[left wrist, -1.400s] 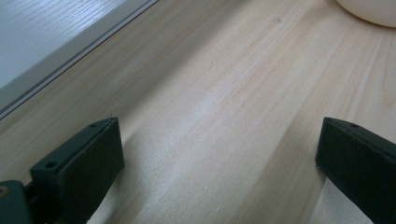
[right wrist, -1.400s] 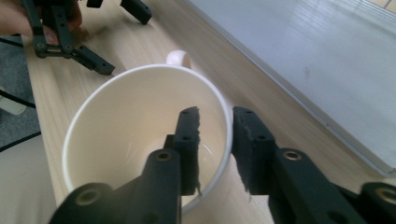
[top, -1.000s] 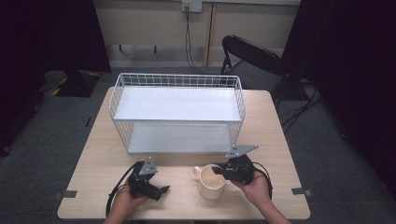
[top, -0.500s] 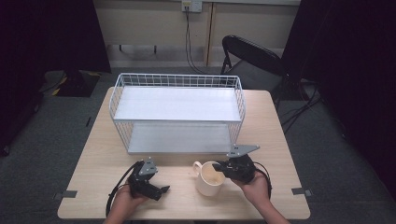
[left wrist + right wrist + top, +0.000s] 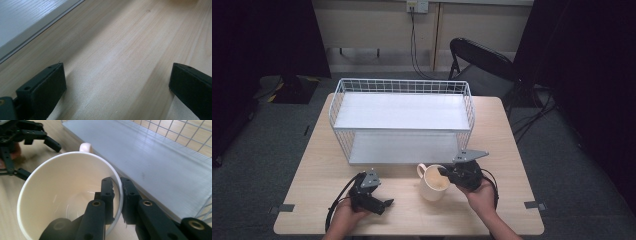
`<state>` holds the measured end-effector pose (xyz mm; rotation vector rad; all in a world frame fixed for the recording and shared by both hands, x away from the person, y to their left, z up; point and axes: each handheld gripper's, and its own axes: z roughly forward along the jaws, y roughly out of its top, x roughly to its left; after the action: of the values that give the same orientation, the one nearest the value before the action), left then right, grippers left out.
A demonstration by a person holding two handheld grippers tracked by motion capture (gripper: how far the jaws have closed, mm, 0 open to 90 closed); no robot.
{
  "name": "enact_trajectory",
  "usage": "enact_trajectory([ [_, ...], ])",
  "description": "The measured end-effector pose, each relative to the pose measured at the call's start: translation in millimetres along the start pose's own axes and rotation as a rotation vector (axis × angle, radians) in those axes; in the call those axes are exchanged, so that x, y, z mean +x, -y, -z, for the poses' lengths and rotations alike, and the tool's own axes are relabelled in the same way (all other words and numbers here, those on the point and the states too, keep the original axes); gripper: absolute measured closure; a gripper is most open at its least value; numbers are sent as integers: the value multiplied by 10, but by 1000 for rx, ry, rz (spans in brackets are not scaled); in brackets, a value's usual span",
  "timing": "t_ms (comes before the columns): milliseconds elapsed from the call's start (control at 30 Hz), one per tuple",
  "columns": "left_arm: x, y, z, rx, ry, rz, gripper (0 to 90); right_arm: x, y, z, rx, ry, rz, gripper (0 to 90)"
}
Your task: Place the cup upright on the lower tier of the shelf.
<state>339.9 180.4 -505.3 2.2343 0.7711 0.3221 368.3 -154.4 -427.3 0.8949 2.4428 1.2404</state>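
A cream mug (image 5: 432,182) stands on the wooden table (image 5: 312,170) in front of a white wire rack (image 5: 402,117). My right gripper (image 5: 446,173) is shut on the mug's rim (image 5: 119,195), one jaw inside the cup and one outside. The mug's handle (image 5: 86,146) points away toward the rack. My left gripper (image 5: 385,204) rests low on the table at the front left, open, with bare wood between its fingers (image 5: 43,87). It also appears in the right gripper view as the left gripper (image 5: 37,142) beyond the mug.
The rack's lower white shelf (image 5: 160,162) lies just beyond the mug, with wire mesh (image 5: 180,135) behind it. A black chair (image 5: 482,65) stands behind the table. The rack's shelf edge (image 5: 30,30) runs along the upper left in the left gripper view.
The mug and my right gripper have shifted slightly left and toward the front. The left gripper has stayed in place.
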Motion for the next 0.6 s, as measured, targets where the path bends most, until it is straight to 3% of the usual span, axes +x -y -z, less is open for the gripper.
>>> enact_trajectory([
  [600, 0, 0, -1, 1, 4, 5, 2, -8, -163, -100, 10, 50, 15, 821],
])
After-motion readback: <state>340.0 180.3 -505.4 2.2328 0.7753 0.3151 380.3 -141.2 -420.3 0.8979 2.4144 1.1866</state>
